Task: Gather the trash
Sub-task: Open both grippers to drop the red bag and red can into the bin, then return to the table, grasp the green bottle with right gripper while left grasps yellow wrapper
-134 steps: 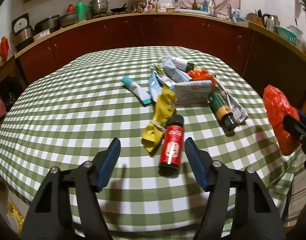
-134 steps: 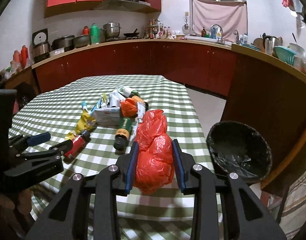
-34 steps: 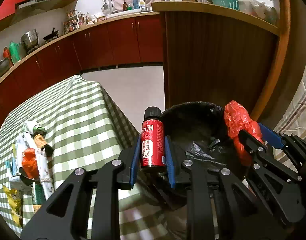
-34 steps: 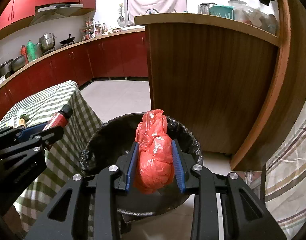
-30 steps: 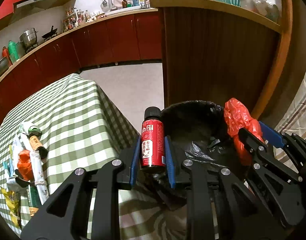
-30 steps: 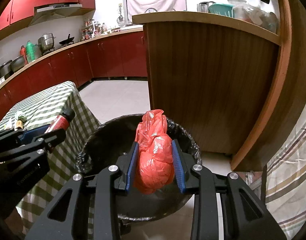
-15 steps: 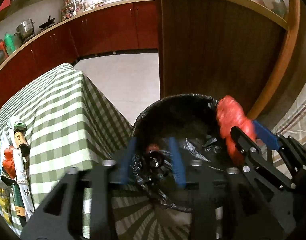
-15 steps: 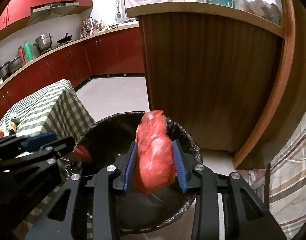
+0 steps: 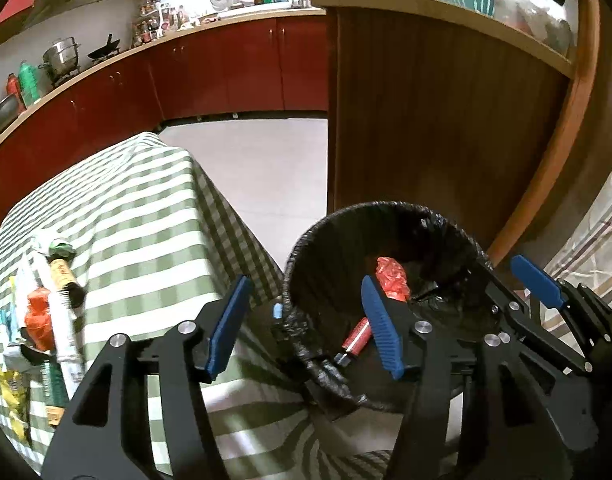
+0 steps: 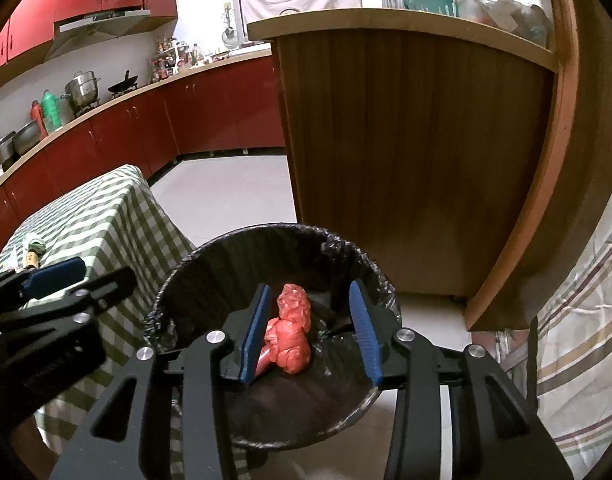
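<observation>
The black-lined trash bin [image 9: 386,209] [image 10: 266,232] stands on the floor below both grippers. A red bottle [image 9: 356,340] lies inside it on its side, and a crumpled red plastic bag [image 9: 392,278] [image 10: 292,332] rests beside it. My left gripper [image 9: 306,326] [image 10: 82,280] hangs over the bin's left rim, its jaws opening with nothing between them. My right gripper [image 10: 310,332] [image 9: 510,280] hovers over the bin, jaws also opening. The bag shows between its pads but lies loose below them.
The table with a green checked cloth [image 9: 146,208] stands left of the bin, with several more pieces of trash [image 9: 46,312] piled on it. A wooden counter wall [image 10: 406,160] rises right behind the bin. A striped cloth [image 10: 578,320] hangs at the right.
The left gripper opened and the red bottle fell into the bin. The right gripper opened and the red bag dropped in beside it.
</observation>
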{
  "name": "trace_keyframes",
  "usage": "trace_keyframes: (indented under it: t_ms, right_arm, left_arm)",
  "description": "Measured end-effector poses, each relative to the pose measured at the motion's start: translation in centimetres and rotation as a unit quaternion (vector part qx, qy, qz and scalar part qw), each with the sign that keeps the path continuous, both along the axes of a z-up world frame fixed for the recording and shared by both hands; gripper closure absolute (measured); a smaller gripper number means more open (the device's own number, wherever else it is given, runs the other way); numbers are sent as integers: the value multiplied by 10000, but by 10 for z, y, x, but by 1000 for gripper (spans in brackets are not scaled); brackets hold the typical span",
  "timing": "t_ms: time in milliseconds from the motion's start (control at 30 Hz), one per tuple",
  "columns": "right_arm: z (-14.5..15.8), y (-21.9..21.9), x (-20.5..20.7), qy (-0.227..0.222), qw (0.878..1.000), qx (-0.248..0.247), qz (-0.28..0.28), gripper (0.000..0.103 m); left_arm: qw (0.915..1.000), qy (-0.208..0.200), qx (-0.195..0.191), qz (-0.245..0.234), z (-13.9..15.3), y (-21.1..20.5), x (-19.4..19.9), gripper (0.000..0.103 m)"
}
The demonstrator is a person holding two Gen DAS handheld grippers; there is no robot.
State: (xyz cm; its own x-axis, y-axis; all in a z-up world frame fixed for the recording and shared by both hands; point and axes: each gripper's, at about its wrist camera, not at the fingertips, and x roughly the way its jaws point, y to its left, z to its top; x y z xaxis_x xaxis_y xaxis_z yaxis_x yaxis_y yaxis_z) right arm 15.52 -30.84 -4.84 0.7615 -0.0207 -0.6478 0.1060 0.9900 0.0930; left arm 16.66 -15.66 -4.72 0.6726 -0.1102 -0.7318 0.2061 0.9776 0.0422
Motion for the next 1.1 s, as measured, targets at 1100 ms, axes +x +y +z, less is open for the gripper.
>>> trace_keyframes:
  t_ms: [1100]
  right_arm:
    - [28,194,-35,-60,9835,167,1799,61]
  left_arm:
    - [9814,-241,561,1818,23,235,-96,35]
